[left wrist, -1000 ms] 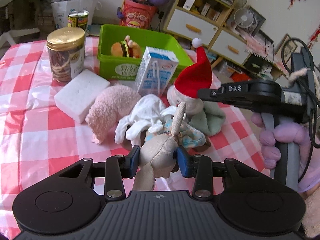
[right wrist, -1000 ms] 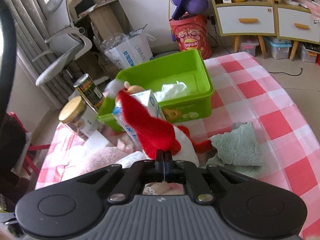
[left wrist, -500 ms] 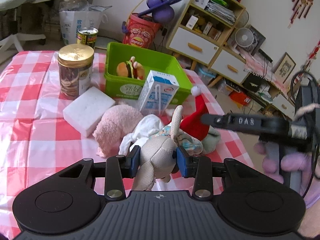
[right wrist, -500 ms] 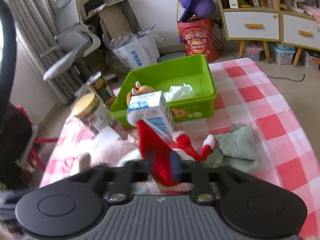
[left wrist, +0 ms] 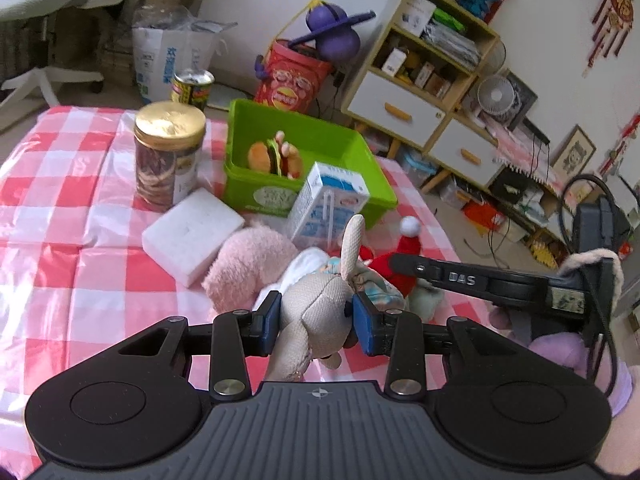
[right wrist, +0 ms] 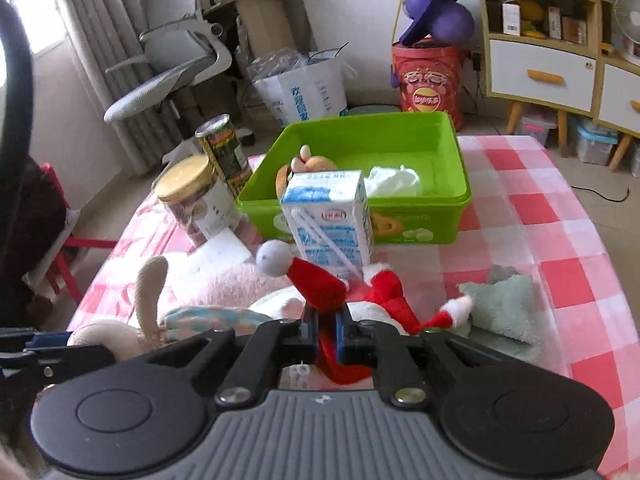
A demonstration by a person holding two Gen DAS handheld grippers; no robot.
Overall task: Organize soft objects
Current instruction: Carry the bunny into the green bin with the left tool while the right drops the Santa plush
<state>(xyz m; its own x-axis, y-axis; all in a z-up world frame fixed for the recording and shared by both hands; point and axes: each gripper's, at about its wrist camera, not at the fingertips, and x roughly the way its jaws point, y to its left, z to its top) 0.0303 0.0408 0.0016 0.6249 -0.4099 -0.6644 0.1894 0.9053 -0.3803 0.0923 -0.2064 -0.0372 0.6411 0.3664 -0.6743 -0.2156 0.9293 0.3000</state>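
My left gripper [left wrist: 316, 316] is shut on the head of a beige bunny plush [left wrist: 320, 312], held a little above the checked cloth, with one ear standing up. In the right wrist view the bunny [right wrist: 150, 292] shows at the lower left. My right gripper [right wrist: 327, 334] has its jaws closing, and the blue pads press on the red hat of a Santa plush [right wrist: 320, 284], whose white pompom leans left. The Santa plush [left wrist: 408, 246] lies behind the bunny. A green bin [right wrist: 360, 122] at the back holds a burger plush [left wrist: 272, 156] and a white cloth [right wrist: 392, 178].
A milk carton [right wrist: 328, 216] stands right in front of the bin. A pink plush [left wrist: 248, 264], a white foam block [left wrist: 192, 236], a gold-lidded jar [left wrist: 168, 156] and a can [left wrist: 192, 86] sit to the left. A green towel [right wrist: 504, 308] lies right of the Santa.
My left gripper has risen with the bunny. The right gripper's jaws opened around the Santa's hat and shut on it again. The hat now leans left instead of standing up.
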